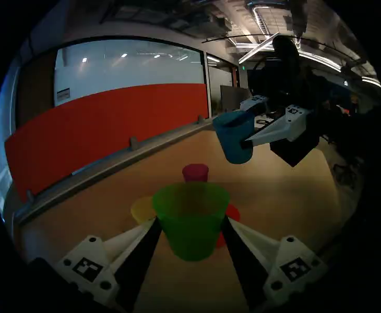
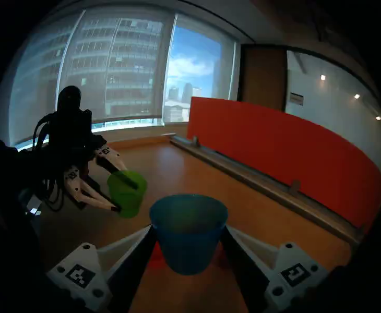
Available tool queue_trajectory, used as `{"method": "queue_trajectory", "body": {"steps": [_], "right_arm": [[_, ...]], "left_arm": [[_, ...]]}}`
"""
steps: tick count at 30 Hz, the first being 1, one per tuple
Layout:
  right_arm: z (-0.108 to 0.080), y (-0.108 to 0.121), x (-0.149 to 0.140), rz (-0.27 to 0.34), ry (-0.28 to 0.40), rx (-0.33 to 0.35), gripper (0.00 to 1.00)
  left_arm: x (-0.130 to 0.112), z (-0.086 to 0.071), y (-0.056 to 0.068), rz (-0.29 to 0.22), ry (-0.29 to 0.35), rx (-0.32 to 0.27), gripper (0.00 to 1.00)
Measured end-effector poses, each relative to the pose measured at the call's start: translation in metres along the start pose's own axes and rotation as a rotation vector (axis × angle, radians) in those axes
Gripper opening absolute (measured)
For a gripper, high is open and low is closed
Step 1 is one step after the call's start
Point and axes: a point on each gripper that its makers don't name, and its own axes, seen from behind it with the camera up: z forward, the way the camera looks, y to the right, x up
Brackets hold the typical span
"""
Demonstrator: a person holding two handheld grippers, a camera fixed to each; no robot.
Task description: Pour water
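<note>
In the left gripper view my left gripper point(image 1: 191, 229) is shut on a translucent green cup point(image 1: 191, 219), held upright above the wooden table point(image 1: 274, 193). Farther off, up and to the right, my right gripper point(image 1: 242, 130) holds a blue cup point(image 1: 234, 136), also raised and roughly upright. In the right gripper view the right gripper point(image 2: 189, 245) is shut on the blue cup point(image 2: 189, 239), upright and close to the camera. The left gripper point(image 2: 118, 195) with the green cup point(image 2: 127, 193) shows to the left and farther away, a person's dark shape behind it.
On the table below the green cup stand a magenta cup point(image 1: 195, 172), a yellow cup point(image 1: 142, 209) and a red one point(image 1: 232, 213), partly hidden. A red panel point(image 1: 107, 125) on a rail borders the table's far side. Large windows point(image 2: 117, 73) lie behind.
</note>
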Motion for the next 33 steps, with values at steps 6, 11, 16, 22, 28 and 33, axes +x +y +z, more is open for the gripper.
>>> {"method": "queue_trajectory", "body": {"steps": [6, 11, 16, 22, 28, 33], "right_arm": [[0.005, 0.001, -0.025, 0.011, -0.046, 0.012, 0.86], [0.007, 0.002, -0.044, 0.017, -0.079, 0.015, 0.86], [0.009, 0.002, -0.061, 0.030, -0.106, 0.021, 0.86], [0.008, 0.003, -0.070, 0.035, -0.117, 0.017, 0.86], [0.007, 0.004, -0.075, 0.036, -0.126, 0.013, 0.87], [0.007, 0.004, -0.080, 0.031, -0.134, 0.009, 0.86]], "left_arm": [[-0.015, 0.008, -0.001, 0.000, -0.054, -0.012, 0.80], [-0.033, 0.011, 0.000, -0.003, -0.111, -0.027, 0.81], [-0.051, 0.016, 0.002, -0.012, -0.155, -0.036, 0.80], [-0.070, 0.021, 0.005, -0.031, -0.204, -0.054, 0.80], [-0.086, 0.025, 0.005, -0.031, -0.252, -0.063, 0.80], [-0.094, 0.026, 0.006, -0.028, -0.273, -0.072, 0.81]]}}
